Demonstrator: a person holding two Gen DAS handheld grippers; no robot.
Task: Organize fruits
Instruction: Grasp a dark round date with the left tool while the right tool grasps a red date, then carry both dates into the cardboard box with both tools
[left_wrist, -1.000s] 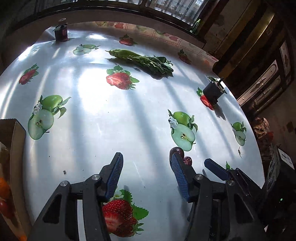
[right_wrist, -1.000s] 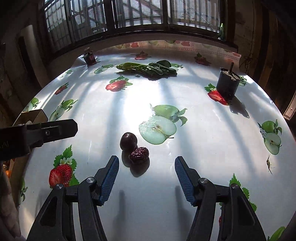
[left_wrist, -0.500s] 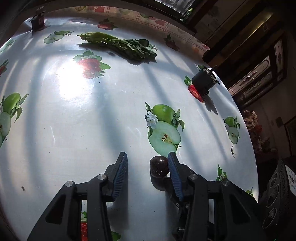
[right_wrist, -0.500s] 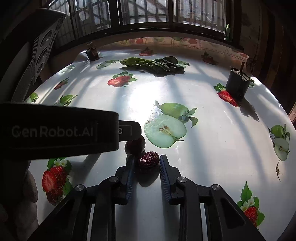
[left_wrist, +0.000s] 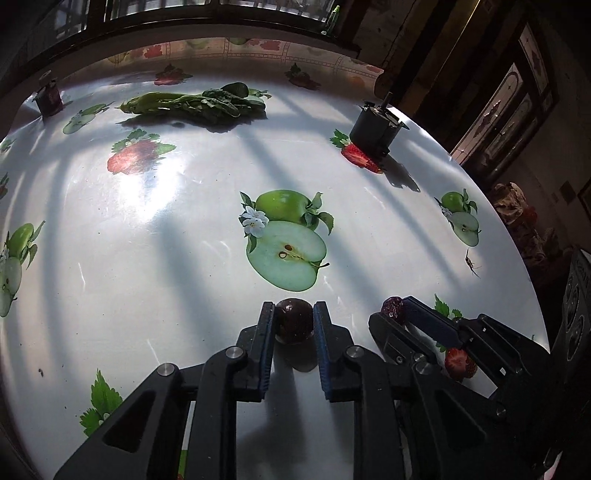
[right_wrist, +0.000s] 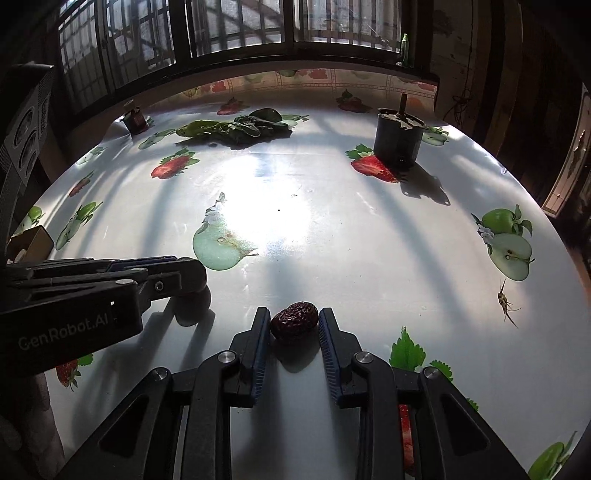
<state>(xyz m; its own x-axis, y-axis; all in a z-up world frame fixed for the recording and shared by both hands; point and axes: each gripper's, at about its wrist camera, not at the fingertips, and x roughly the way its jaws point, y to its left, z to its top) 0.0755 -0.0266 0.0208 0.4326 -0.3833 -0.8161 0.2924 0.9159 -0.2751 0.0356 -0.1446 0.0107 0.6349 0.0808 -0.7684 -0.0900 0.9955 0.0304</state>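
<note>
Dark, smooth round fruit (left_wrist: 294, 320) sat clamped between the blue pads of the left gripper (left_wrist: 294, 325), both pads touching its sides, near the front edge of the table (left_wrist: 147, 258). Its shadow lay on the cloth just below; contact with the cloth couldn't be judged. Wrinkled red date (right_wrist: 294, 319) sat between the tips of the right gripper (right_wrist: 291, 325), pads closed onto it from both sides, also near the front edge, shadow underneath. The two grippers were side by side, left gripper (right_wrist: 184, 277) just beside the date.

Glossy tablecloth with printed apples and strawberries covered the table. Leafy greens (left_wrist: 199, 105) lay near the far edge. Black pot (right_wrist: 398, 138) with a stick in it stood toward the far right, well apart. Small dark jar (left_wrist: 49, 98) stood at the far left corner. Nothing stood between the grippers and these.

Left wrist view showed the date (left_wrist: 392, 306) only as a sliver at the right gripper (left_wrist: 400, 314) tips. Right wrist view hid the round fruit behind the left gripper's body, and showed a cardboard box (right_wrist: 31, 242) corner at the left edge plus an insect (right_wrist: 503, 297) on the cloth at right.
</note>
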